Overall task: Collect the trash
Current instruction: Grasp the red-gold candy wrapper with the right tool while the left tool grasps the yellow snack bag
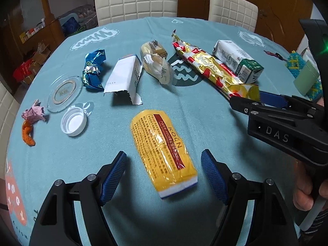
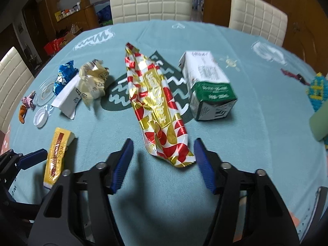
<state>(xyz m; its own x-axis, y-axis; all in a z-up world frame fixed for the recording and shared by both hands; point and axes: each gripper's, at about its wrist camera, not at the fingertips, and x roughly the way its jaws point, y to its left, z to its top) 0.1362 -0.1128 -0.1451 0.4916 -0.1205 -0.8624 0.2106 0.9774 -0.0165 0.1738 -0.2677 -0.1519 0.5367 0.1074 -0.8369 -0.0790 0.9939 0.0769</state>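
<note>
Trash wrappers look light and crinkly: yellow packet (image 1: 164, 153) lies between the open left gripper (image 1: 164, 176), red-gold wrapper's (image 2: 162, 110) near end between the open right gripper (image 2: 163, 164).

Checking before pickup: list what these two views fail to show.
- Milk carton: print blurred, right wrist view.
- Small wrappers at the left edge: too small there.
- Yellow packet: near end hidden behind the right gripper.
- Knitted thing: partly hidden by the right gripper's body, left wrist view.
- No bin in either view.

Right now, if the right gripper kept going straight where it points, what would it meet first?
Most likely the near end of the red-and-gold wrapper, which lies between the open right gripper fingers; depth is unclear.
</note>
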